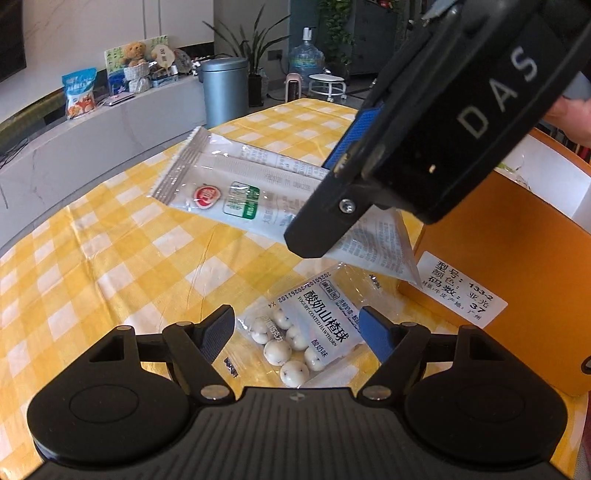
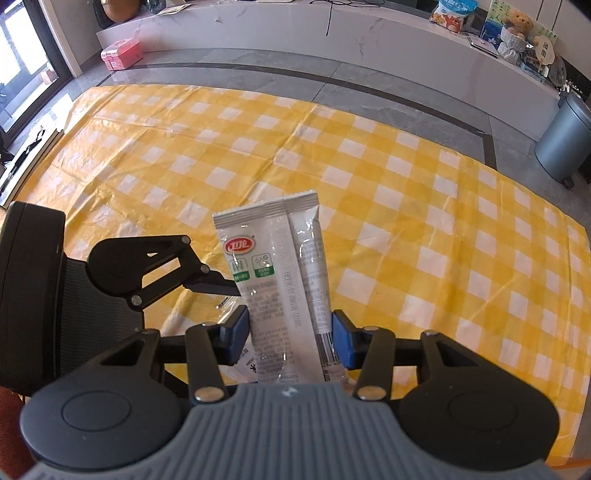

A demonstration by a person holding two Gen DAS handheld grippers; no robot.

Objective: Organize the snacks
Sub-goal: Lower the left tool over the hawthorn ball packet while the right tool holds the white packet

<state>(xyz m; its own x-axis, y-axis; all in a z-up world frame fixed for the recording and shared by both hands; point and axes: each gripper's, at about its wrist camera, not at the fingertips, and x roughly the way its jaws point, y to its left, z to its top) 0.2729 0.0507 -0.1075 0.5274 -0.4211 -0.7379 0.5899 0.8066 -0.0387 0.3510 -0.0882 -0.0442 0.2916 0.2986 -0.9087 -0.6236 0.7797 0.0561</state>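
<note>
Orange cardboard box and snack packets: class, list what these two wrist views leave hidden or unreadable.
- Orange cardboard box: in the left wrist view the black right gripper and the frame edge hide most of its inside.
- Clear packet of white yogurt-coated balls: its near end lies behind the left gripper.
- Long white snack packet: in the right wrist view its fine print is too small, and its lower end is behind the gripper body.

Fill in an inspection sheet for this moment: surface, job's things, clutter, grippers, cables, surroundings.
Surface: yellow checked tablecloth, creased.
Job's things: white snack pouch held up; hawthorn ball packet lying flat; orange box beside it.
Clutter: nothing seen.
Grippers: right gripper shut on the pouch; left gripper open around the packet.
Cables: black cable on the ledge.
Surroundings: grey bin, water jug, teddy bear.
</note>
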